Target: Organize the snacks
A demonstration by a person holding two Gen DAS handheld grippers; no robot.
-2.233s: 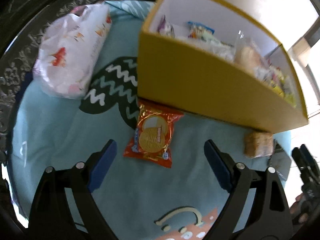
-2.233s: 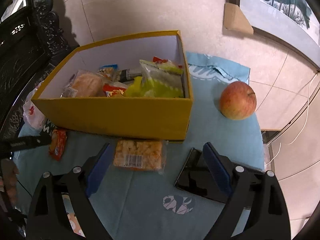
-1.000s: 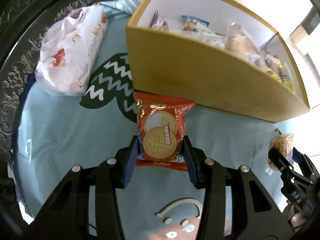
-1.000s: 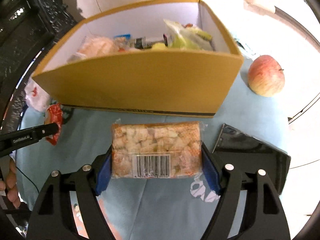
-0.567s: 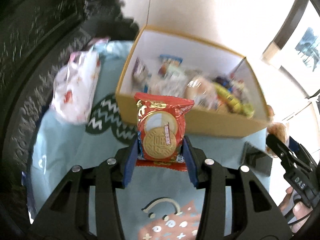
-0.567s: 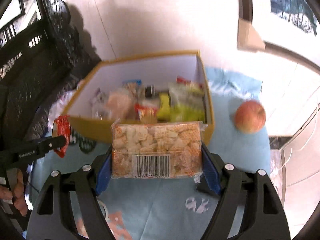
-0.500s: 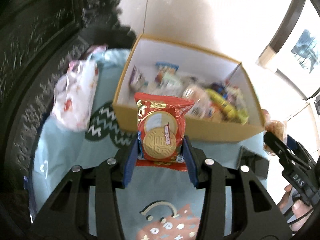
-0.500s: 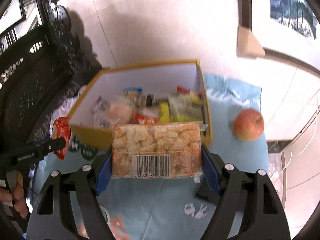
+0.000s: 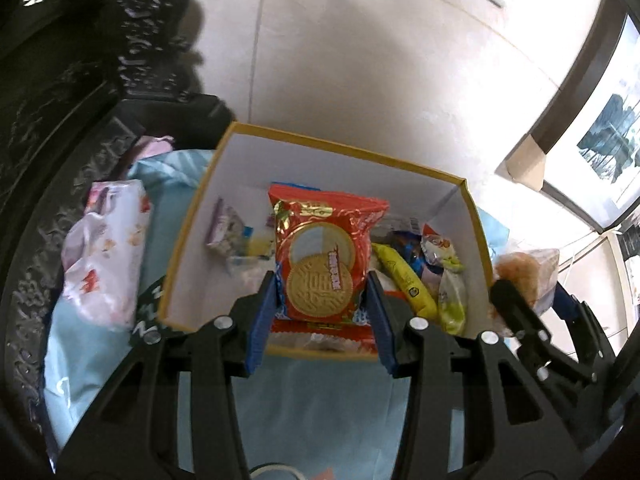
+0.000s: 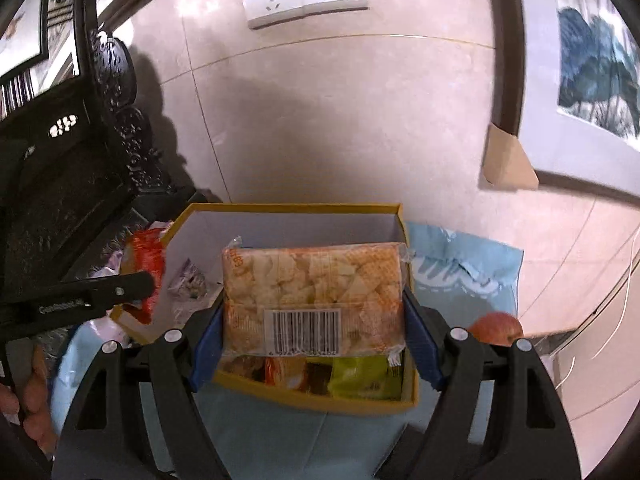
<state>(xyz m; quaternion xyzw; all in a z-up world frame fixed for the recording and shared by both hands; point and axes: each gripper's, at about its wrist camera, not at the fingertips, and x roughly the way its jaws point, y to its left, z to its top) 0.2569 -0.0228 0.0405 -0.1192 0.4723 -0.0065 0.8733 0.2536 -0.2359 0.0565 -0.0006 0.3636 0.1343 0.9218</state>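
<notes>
Holding over yellow box (image 9: 456, 184): left gripper (image 9: 322, 300) clamped on red biscuit pack (image 9: 324, 260) — long axis upright; right gripper (image 10: 312, 340) clamped on cracker pack (image 10: 316, 292) — long axis crosswise. Box directly below both.

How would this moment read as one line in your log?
left gripper: shut on red biscuit packet | right gripper: shut on clear snack pack | both above yellow box
</notes>
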